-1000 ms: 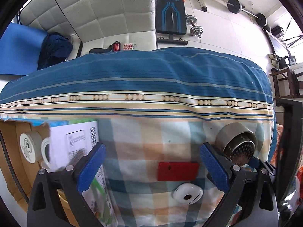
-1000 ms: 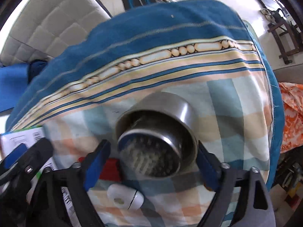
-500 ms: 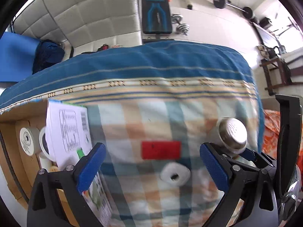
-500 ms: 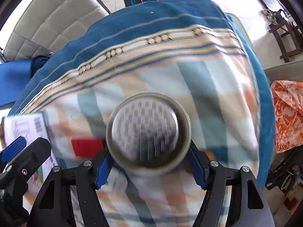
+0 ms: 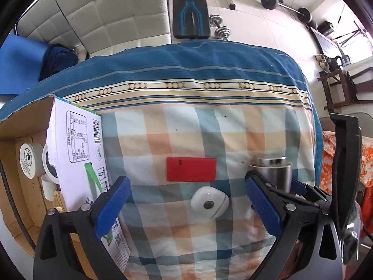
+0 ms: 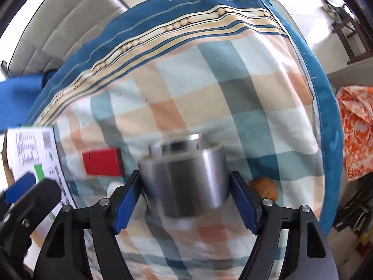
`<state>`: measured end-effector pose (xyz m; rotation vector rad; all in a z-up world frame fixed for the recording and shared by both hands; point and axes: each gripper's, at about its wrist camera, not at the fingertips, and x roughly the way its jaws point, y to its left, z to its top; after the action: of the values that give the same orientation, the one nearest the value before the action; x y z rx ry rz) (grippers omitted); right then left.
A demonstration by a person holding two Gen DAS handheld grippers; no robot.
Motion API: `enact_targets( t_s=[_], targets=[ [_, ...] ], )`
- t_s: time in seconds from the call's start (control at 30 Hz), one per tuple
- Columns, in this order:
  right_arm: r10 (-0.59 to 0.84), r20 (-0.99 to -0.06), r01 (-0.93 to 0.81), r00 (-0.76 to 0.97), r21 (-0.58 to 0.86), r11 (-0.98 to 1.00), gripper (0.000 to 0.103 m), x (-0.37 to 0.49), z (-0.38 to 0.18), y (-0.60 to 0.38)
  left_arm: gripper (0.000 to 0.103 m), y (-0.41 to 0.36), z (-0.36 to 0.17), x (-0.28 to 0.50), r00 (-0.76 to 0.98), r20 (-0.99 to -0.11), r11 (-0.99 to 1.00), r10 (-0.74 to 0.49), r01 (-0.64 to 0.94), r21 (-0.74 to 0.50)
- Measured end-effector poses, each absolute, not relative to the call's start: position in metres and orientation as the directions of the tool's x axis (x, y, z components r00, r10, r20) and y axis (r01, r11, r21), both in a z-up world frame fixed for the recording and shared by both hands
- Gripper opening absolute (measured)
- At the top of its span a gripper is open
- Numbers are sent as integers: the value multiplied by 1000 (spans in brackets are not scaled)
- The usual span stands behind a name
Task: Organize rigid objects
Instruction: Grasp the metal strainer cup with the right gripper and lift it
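Steel cup [image 6: 186, 179] sits low and centre in the right wrist view, clamped between the blue pads [image 6: 127, 203] of the right gripper [image 6: 184, 201] — both pads press its sides, and it is blurred. In the left wrist view the same cup [image 5: 274, 173] shows at right of centre, upright, with the right gripper's fingers around it.

Left gripper [image 5: 188, 207] has its jaws spread wide with nothing between the pads. Between them in the frame, on the checked cloth [image 5: 209, 126], lie a red block [image 5: 191, 169] and, just below it, a white puck [image 5: 209, 201] — near each other, apart. At the left edge a cardboard box [image 5: 25, 123] holds a tape roll [image 5: 28, 162] and a white carton [image 5: 77, 154] that leans on its right wall.

An orange lump [image 6: 264, 187] rests on the cloth just right of the cup in the right wrist view.
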<state>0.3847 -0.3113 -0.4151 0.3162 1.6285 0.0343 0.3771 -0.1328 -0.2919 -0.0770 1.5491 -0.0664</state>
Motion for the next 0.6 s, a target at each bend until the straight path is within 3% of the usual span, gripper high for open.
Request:
enact_targets(
  t_s=[0.3,0.6],
  targets=[
    [178,-983,163,-50,168,972,76,382,-418,-292,102,-125,-290,369,15,-997,997,-79,11,-79],
    [186,-981,193,-60,171,966,74,327,-402,-321,102,-159,-317,337,-20,-999,982,-29,184,-32]
  ],
)
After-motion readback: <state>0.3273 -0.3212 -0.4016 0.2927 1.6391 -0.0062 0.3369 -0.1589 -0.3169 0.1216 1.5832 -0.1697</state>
